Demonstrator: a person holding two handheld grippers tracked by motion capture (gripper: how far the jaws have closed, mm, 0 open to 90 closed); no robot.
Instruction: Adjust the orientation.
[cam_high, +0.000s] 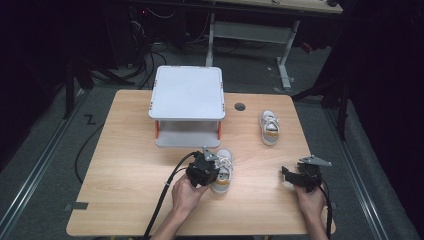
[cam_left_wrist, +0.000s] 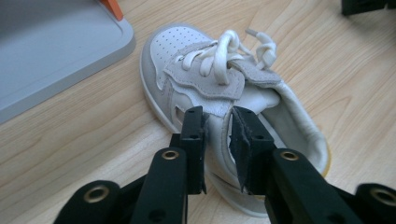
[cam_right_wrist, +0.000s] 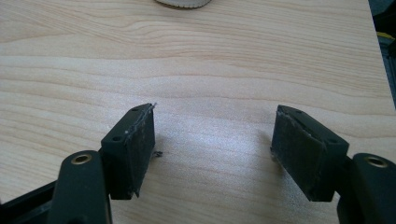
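A small white shoe (cam_left_wrist: 219, 107) with tied laces was seen lying on the wooden table (cam_high: 130, 170), just in front of the grey two-level stand (cam_high: 187, 105), its toe turned toward that stand. The side wall of the shoe, beside the opening, was seen between the two black jaws of the left gripper (cam_left_wrist: 218, 133). The jaws stood narrowly apart around the wall, and whether the pads pressed on it could not be told for certain; a slight gap appeared on each side. In the high view, the left gripper (cam_high: 207, 167) was held in the person's left hand (cam_high: 187, 195) directly against the shoe (cam_high: 222, 170).

A second white shoe (cam_high: 269, 127) was seen farther back on the right, well apart from the first, near a dark round hole (cam_high: 240, 106) in the tabletop.

The right gripper (cam_right_wrist: 212, 144) was held low over bare wood near the right edge, its jaws spread wide with nothing between them.
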